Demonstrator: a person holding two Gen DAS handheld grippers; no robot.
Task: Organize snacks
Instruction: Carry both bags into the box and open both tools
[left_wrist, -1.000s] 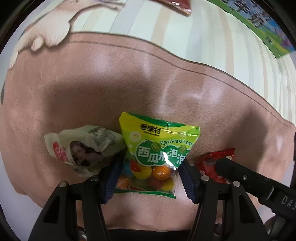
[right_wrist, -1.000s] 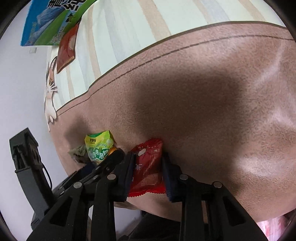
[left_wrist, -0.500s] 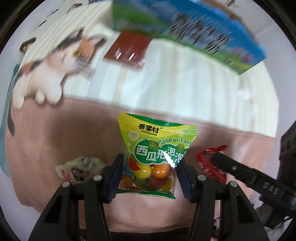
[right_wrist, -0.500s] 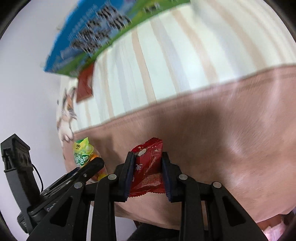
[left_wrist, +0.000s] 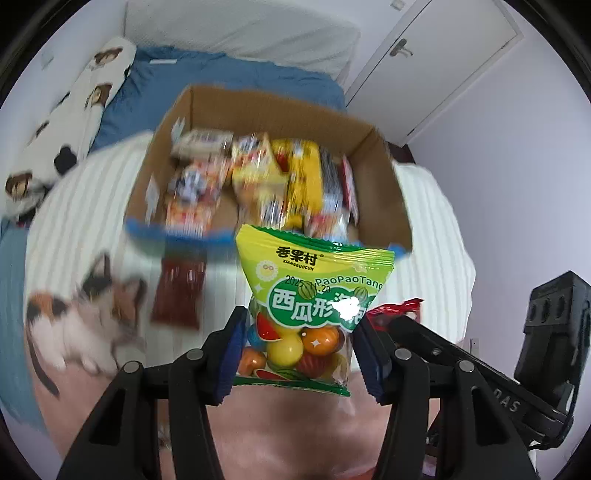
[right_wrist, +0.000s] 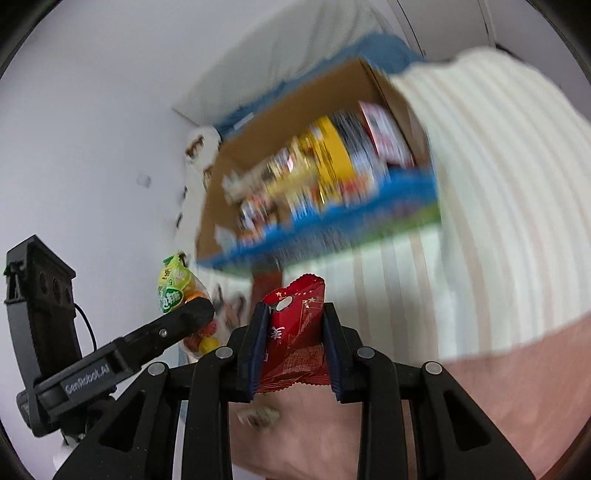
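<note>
My left gripper (left_wrist: 298, 349) is shut on a yellow-green candy bag (left_wrist: 314, 295) with coloured balls inside, held up above the bed. My right gripper (right_wrist: 295, 347) is shut on a red snack packet (right_wrist: 295, 339), also lifted. The candy bag also shows at the left in the right wrist view (right_wrist: 177, 288), and the red packet's top at the right in the left wrist view (left_wrist: 395, 308). An open cardboard box (left_wrist: 384, 192) filled with several snack packs lies ahead on the striped blanket; it also shows in the right wrist view (right_wrist: 295, 110).
A dark red packet (left_wrist: 181, 291) lies on the blanket in front of the box. A pale packet (right_wrist: 258, 415) lies on the pink part of the blanket below my right gripper. A cat print (left_wrist: 85, 317) is at the left. A door (left_wrist: 436, 62) stands behind.
Both grippers have lifted and tilted up with their packets, from close over the pink blanket to facing the snack box. The pale packet stayed on the blanket.
</note>
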